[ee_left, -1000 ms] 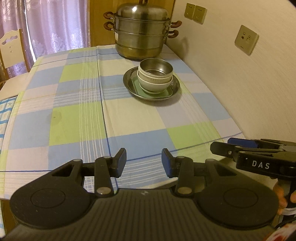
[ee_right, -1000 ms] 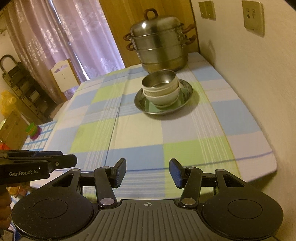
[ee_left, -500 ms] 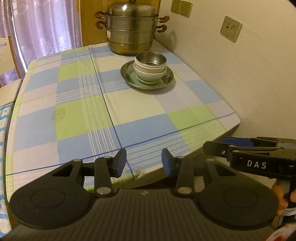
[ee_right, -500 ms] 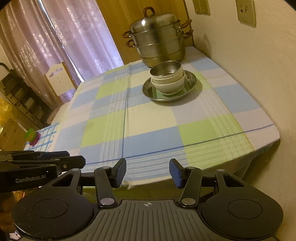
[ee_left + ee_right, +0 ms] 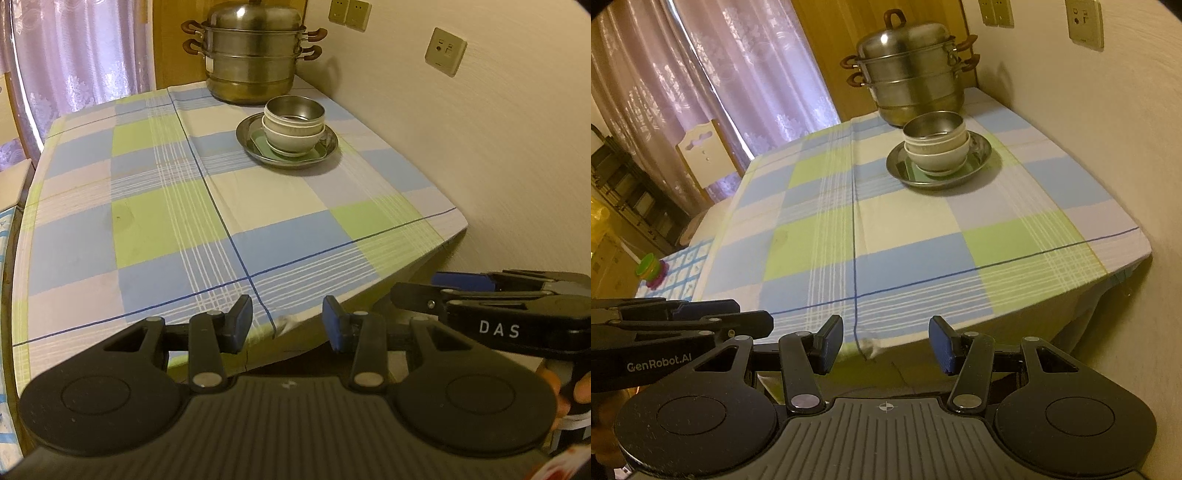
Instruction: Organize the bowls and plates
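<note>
Bowls stacked on the far plate, both our tongs empty

We see the nested bowls point(image 5: 293, 127) on the metal plate point(image 5: 258, 153) by the steamer pot point(image 5: 253, 55); left gripper point(image 5: 287, 323) and right gripper point(image 5: 886, 341) hang released near the table's point(image 5: 166, 221) edge.

2 wrist views, table edge point(image 5: 369, 295), facing bowls point(image 5: 293, 127)

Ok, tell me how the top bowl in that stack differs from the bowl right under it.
The top bowl is bare shiny metal; the bowl under it is matte off-white, seemingly ceramic. The metal bowl has straighter, steeper walls and looks narrower; the white one flares wider and rounder. The metal bowl's inside shows; the white one's is covered. Both sit upright, nested, on the metal plate.
</note>
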Demonstrator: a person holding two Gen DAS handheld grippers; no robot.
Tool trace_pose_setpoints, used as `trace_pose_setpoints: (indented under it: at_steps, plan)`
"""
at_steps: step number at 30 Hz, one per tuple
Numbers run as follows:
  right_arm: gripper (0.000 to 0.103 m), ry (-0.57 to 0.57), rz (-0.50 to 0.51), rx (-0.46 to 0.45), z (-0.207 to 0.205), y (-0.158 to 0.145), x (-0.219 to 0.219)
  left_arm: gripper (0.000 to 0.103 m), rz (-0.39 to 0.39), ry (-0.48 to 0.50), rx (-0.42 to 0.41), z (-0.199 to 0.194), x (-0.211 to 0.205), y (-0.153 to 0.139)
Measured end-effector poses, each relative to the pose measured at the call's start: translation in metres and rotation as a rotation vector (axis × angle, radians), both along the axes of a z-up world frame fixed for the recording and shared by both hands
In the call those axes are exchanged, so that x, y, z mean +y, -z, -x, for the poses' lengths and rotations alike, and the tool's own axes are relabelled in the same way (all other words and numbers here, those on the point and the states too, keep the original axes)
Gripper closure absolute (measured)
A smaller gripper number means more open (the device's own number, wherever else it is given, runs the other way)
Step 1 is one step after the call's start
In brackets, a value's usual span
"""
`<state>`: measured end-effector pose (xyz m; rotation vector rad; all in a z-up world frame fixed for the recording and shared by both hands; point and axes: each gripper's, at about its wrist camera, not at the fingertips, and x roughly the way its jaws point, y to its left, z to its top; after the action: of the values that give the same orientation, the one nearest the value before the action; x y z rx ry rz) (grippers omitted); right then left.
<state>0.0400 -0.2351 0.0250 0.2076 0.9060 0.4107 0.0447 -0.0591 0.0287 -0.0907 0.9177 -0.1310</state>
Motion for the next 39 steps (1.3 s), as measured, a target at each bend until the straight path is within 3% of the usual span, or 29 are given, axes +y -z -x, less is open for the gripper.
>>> trace_pose_setpoints:
  at_steps: [39]
  plan:
    - [0.051, 0.002, 0.023, -0.004, -0.0020, -0.0035, 0.0064, 0.065, 0.010, 0.013, -0.004, -0.0050, 0.0047, -0.0007]
